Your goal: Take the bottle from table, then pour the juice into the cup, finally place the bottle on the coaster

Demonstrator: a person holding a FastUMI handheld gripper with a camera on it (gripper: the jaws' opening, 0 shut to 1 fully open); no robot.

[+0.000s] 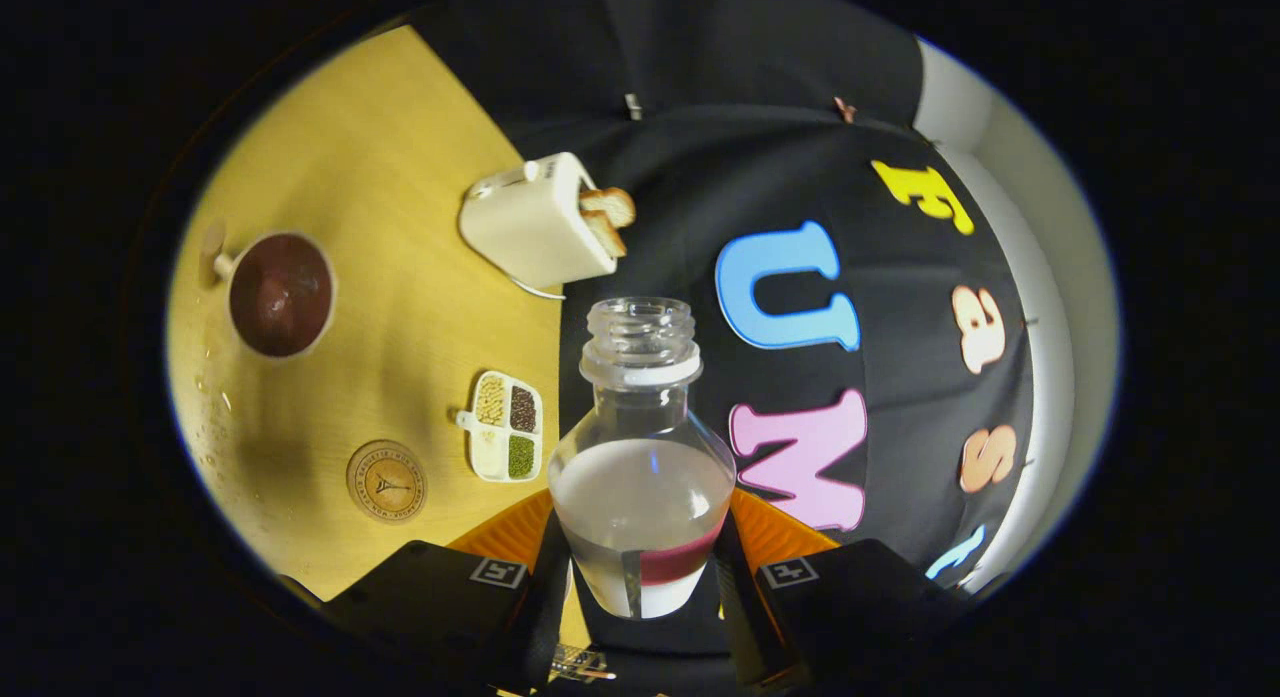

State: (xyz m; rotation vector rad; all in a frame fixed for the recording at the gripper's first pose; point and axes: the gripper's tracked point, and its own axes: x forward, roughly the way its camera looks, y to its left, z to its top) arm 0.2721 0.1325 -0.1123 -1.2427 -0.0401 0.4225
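My gripper [640,567] is shut on a clear, uncapped bottle [640,457], both fingers pressing its lower body. A little dark red juice lies at the bottle's bottom, and its open neck points away from me. The view is rolled, so the wooden table [370,177] stands off to the side. On it, well beyond the fingers, sits a white cup [281,294] full of dark red juice, its handle on the far side. A round cork coaster [387,481] with a printed emblem lies on the table nearer the fingers, apart from the cup.
A white toaster [535,220] with two bread slices stands at the table's back by the black cloth wall. A small white divided dish [506,425] of grains sits beside the coaster. Water droplets [212,417] speckle the table near the cup.
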